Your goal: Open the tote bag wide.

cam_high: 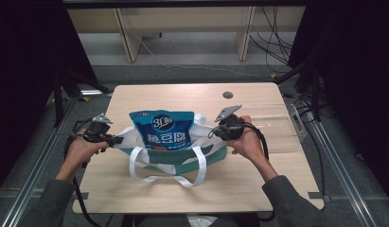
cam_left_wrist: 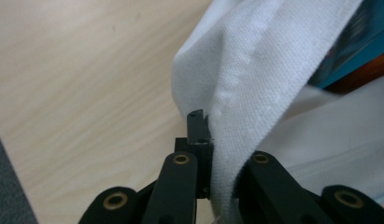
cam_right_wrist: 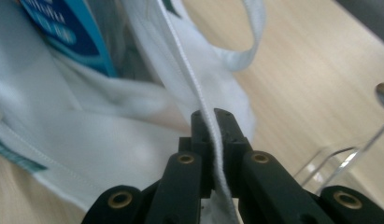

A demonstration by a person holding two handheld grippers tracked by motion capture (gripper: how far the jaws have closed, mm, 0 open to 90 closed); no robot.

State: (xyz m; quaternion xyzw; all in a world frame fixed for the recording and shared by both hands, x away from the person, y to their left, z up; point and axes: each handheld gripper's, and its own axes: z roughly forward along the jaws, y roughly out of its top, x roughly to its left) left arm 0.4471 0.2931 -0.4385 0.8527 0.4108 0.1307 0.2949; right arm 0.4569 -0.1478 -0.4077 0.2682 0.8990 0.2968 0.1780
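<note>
1. in the high view, a white and teal tote bag point(cam_high: 173, 158) is lying near the middle of the wooden tabletop point(cam_high: 135, 97), its two white handles point(cam_high: 166, 177) trailing toward the person. a blue snack pouch point(cam_high: 162, 130) is standing up out of the bag's mouth, only partly inside. the left tool point(cam_high: 114, 140) is gripping the bag's left rim and the right tool point(cam_high: 219, 132) is holding the right rim, so the mouth is being stretched open between them. a clear plastic tray point(cam_high: 282, 125) is sitting just beside the right hand point(cam_high: 246, 139).

2. in the left gripper view, the left tool point(cam_left_wrist: 213, 154) is pinching a thick white hem of the tote bag point(cam_left_wrist: 255, 84), its jaws pressed together on the cloth. a corner of the blue snack pouch point(cam_left_wrist: 362, 42) is showing at the upper right, inside the bag. the hold looks deep, so a slip seems unlikely here.

3. in the right gripper view, the right tool point(cam_right_wrist: 211, 135) is pinching the stitched edge of the tote bag point(cam_right_wrist: 87, 130) right at the jaw tips. the blue snack pouch point(cam_right_wrist: 63, 32) is sitting at the upper left, and the clear plastic tray point(cam_right_wrist: 339, 161) is lying near at the lower right. i judge this shallow bite the weak point: pulling the mouth wider could drag the thin edge out of the jaws, letting the bag sag and the tall pouch topple out. swinging outward could also knock the tray.
</note>
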